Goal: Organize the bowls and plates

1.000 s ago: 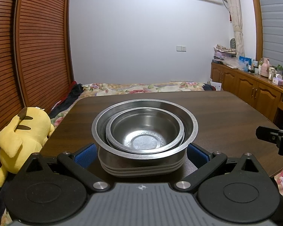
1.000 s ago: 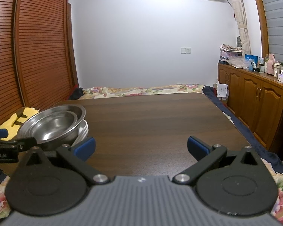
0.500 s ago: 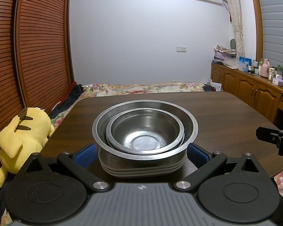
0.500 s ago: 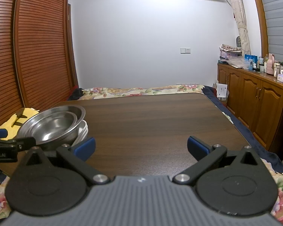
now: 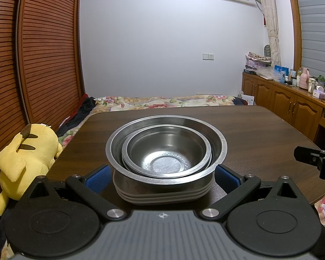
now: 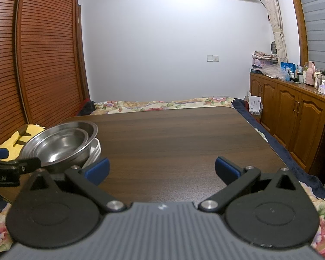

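Left hand-held gripper (image 5: 162, 174) spread wide, level; right hand-held gripper (image 6: 162, 168) likewise, alongside it.

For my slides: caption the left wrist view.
Open left gripper straddling nested steel bowls atop stacked plates on a dark wooden table.

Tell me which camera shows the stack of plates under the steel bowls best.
The left wrist view: the plates sit centred, close, their stacked edges visible beneath the large bowl. The right wrist view shows only a white sliver of plates at its left.
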A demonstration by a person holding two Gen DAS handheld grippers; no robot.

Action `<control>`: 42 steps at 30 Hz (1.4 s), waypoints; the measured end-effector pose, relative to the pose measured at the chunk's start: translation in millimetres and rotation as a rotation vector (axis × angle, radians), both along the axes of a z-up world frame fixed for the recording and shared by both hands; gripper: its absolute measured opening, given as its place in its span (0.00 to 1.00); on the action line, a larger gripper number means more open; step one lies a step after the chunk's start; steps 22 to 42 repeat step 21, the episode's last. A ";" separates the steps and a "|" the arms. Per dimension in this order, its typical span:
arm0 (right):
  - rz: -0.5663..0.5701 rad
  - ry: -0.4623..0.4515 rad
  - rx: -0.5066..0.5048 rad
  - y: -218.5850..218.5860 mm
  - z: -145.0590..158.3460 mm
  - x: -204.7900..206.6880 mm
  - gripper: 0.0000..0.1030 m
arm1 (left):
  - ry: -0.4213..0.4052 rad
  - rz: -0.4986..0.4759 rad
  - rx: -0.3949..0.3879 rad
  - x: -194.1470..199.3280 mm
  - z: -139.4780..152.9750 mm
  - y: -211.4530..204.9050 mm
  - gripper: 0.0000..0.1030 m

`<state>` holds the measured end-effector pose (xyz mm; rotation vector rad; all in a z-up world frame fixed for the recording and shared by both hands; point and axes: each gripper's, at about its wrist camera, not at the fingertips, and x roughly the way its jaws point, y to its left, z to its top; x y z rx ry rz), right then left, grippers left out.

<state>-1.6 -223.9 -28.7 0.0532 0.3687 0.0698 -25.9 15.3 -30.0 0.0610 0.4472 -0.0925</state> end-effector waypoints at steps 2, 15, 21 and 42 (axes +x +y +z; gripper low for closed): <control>0.000 -0.002 0.000 -0.2 0.0 0.0 1.00 | 0.000 0.000 0.000 0.0 -0.1 0.1 1.00; 0.000 0.000 0.003 0.2 -0.2 0.3 1.00 | -0.001 -0.005 0.001 -0.5 4.2 -2.2 1.00; 0.001 -0.001 0.003 0.1 -0.2 0.3 1.00 | -0.001 -0.006 0.001 -0.3 4.1 -2.4 1.00; 0.001 -0.001 0.003 0.1 -0.2 0.3 1.00 | -0.001 -0.006 0.001 -0.3 4.1 -2.4 1.00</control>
